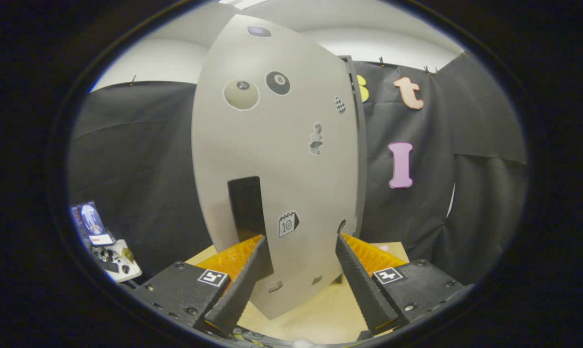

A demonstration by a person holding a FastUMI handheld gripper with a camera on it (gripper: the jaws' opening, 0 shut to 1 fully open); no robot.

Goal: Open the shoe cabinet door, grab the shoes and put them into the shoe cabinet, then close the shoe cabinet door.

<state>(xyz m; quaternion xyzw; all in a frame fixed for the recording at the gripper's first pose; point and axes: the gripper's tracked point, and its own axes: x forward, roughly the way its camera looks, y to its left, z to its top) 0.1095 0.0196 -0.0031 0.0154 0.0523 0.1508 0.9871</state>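
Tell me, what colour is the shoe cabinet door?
Pale grey, dotted with stickers, with a black handle. The shoe cabinet door shows best in the gripper view, just beyond the open fingers.

cabinet door (pixel 277 159) upright on the table (pixel 315 319), just ahead of the fingers | handle (pixel 247 208) low on door, beyond left finger | gripper (pixel 301 239) fingers apart | device (pixel 105 244) left of the door

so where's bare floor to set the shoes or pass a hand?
Bare tan floor lies between the open gripper fingers, below the cabinet door. A smaller patch sits right of the door by the black cloth. Left is crowded: a stand with a screen.
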